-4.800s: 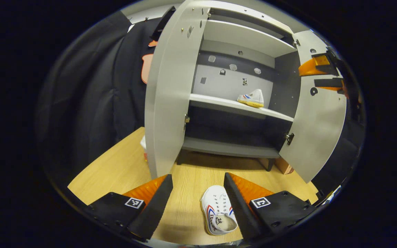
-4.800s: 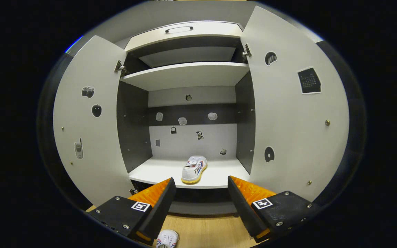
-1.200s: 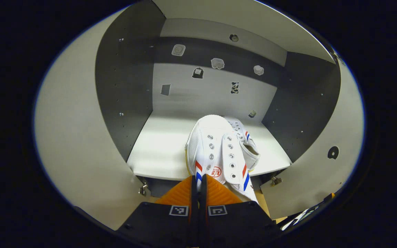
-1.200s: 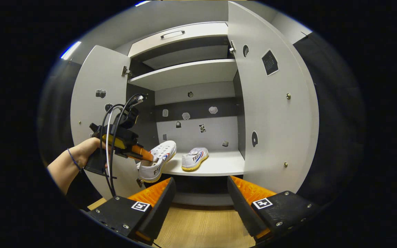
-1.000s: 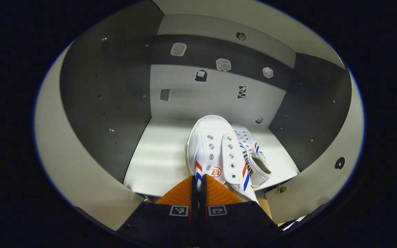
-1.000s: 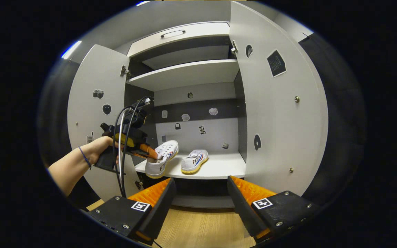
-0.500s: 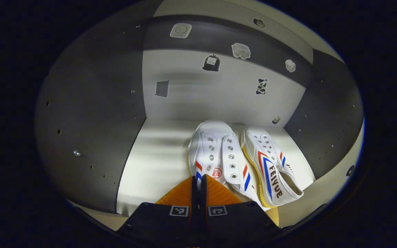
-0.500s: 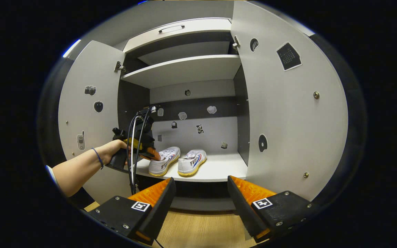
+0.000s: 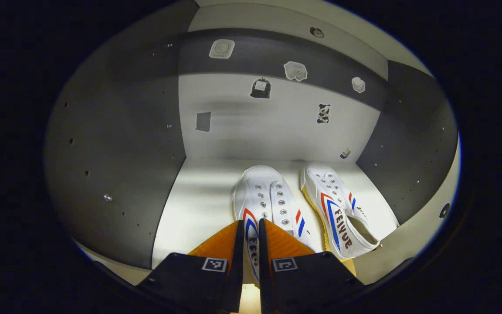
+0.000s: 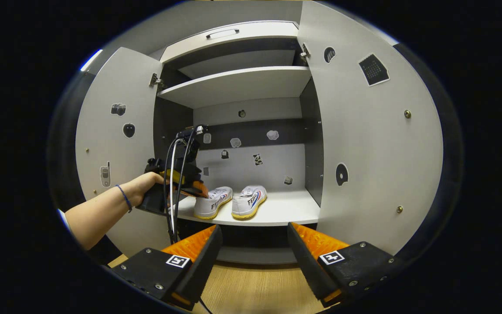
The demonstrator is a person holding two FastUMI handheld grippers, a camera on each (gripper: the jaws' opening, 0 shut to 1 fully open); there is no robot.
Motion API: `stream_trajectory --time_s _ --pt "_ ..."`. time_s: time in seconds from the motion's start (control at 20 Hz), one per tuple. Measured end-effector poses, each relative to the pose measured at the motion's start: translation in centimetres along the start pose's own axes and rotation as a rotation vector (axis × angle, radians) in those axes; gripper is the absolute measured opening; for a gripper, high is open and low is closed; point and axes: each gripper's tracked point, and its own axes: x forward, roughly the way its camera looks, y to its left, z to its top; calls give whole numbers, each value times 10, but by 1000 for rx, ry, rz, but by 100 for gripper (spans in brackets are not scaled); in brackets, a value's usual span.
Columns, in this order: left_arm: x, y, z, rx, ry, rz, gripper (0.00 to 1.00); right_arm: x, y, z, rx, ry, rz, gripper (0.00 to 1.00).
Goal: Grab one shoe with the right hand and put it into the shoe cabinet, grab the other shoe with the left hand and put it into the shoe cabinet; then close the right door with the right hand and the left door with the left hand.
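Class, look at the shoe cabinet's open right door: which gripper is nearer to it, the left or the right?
Right. The right gripper hangs open before the cabinet, beside the right door; the left gripper is across at the left-hand shoe.

Two canvas-like cloth shoes: left shoe (image 9: 263, 205) and right shoe (image 9: 337, 209), matt white uppers, small shiny metal eyelets, rubbery-looking sole edges. Smooth matt laminate on the shelf (image 10: 277, 209), with a soft sheen near its front; same matt board on the left door (image 10: 116, 148) and right door (image 10: 373, 139). Bright metal hinges (image 10: 155, 80) and screw heads. Wood-grain floor (image 10: 255, 290), light satin finish. Paper-like stickers (image 9: 295, 70) on the far back panel.
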Motion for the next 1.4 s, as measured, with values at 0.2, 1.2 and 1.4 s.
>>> stream_trajectory --time_s 0.2,1.2,1.4 --pt "-45 -15 22 33 -104 -13 53 -9 3 3 2 -11 2 93" --pt "-305 -38 2 35 -544 -15 97 -100 -138 6 -3 -87 -351 92" --pt "-327 -27 -20 25 -542 -15 97 -107 -189 -6 -56 -70 -468 92"
